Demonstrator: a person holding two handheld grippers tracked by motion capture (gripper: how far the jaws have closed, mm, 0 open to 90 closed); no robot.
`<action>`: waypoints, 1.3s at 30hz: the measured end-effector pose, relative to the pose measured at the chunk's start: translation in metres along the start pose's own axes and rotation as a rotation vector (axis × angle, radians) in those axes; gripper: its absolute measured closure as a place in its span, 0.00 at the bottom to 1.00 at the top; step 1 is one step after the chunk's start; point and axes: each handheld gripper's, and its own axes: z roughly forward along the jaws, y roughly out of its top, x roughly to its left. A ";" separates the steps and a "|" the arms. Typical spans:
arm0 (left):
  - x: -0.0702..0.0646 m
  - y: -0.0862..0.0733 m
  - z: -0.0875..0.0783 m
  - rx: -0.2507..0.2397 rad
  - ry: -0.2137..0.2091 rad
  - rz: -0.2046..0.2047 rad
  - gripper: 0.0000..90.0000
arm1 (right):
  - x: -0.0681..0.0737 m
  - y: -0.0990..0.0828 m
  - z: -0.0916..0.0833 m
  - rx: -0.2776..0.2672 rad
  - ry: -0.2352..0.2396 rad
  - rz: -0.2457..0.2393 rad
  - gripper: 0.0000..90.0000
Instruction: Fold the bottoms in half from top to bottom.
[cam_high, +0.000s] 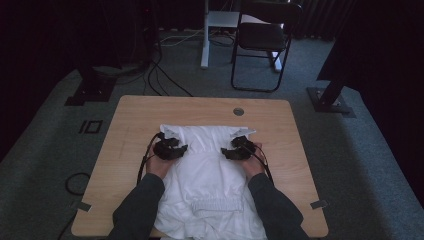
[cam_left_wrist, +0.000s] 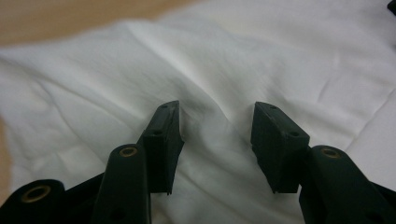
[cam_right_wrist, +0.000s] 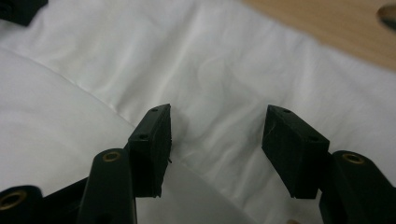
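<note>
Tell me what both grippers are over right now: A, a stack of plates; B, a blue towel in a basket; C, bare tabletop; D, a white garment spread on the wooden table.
D: the left gripper and right gripper sit open over the white garment on the wooden table.

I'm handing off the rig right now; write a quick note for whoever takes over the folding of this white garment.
Left gripper: open, over the cloth, nothing between the pads.
Right gripper: open too, holding nothing.
White garment: lies on the wooden table, elastic waistband at the near edge, far end folded back toward the middle.
Done: that first fold appears laid and released.
Left: probably a further fold and smoothing; wrinkles remain.
</note>
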 end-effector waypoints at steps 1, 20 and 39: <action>0.000 -0.003 0.003 0.015 -0.006 -0.001 0.59 | 0.000 -0.003 0.004 0.021 0.000 -0.001 0.46; 0.008 -0.003 -0.054 -0.086 0.067 -0.066 0.49 | 0.013 -0.031 -0.005 0.039 0.040 -0.033 0.46; 0.064 -0.001 0.007 0.080 0.075 -0.202 0.75 | 0.012 -0.034 -0.007 0.031 0.047 -0.023 0.47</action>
